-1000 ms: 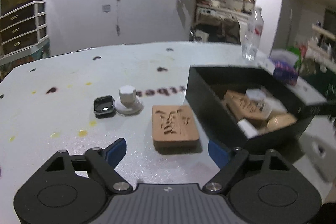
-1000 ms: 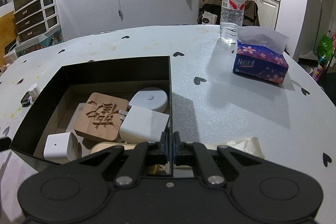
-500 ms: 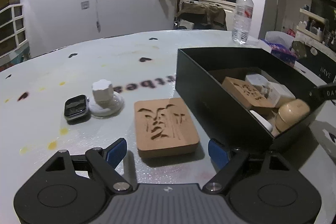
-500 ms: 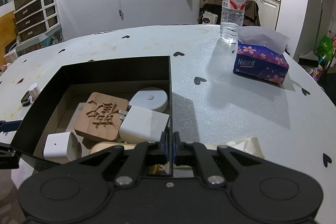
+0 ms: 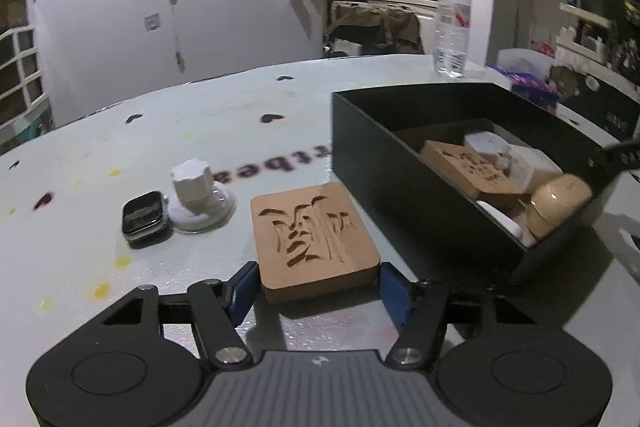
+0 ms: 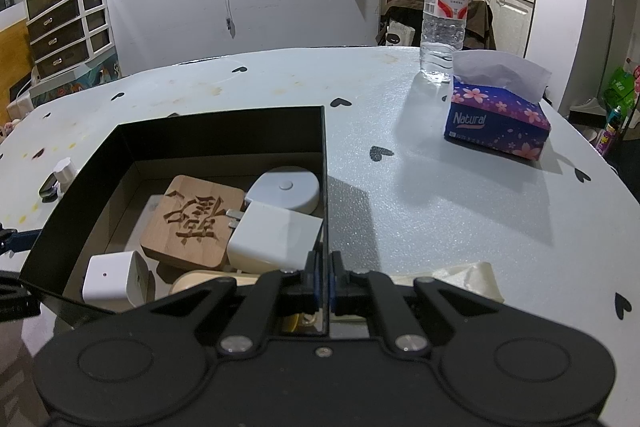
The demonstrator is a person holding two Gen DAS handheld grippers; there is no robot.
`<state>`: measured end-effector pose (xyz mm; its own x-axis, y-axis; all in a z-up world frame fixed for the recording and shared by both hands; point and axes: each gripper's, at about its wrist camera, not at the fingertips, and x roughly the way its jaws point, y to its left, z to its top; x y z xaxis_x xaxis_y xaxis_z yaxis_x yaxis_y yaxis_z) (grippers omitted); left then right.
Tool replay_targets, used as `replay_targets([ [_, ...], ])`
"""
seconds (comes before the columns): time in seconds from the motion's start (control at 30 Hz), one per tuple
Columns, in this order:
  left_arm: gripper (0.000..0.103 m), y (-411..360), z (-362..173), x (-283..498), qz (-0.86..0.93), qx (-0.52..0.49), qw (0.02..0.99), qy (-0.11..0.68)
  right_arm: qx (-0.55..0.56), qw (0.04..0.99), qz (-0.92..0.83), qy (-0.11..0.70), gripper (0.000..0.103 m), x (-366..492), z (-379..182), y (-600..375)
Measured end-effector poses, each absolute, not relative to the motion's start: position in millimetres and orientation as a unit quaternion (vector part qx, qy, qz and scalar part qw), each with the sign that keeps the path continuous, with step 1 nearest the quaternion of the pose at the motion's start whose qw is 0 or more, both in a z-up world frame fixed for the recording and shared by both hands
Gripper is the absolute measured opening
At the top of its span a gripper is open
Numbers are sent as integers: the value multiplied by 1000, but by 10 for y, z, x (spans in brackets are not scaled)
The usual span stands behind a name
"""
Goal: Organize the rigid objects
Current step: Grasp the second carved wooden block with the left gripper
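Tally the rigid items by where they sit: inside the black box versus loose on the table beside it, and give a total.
Inside the black box: 5 (wooden carved block, round white disc, white plug adapter, small white cube, beige rounded piece)
On the table: 3 (wooden carved block, smartwatch, white knob on base)
Total: 8

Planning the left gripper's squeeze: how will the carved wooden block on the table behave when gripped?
The wooden block looks rigid, so it probably won't flex. It lies flat with straight sides between the left gripper fingers, so rolling seems unlikely.
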<state>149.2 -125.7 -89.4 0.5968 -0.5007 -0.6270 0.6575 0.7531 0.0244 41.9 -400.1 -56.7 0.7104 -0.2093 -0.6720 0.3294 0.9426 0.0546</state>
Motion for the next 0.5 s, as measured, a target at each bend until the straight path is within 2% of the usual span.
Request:
replay_targets([
  [0.5, 64, -932, -908, 1110, -345, 130, 881, 297, 86, 921, -143, 352, 5, 420, -580, -4020],
])
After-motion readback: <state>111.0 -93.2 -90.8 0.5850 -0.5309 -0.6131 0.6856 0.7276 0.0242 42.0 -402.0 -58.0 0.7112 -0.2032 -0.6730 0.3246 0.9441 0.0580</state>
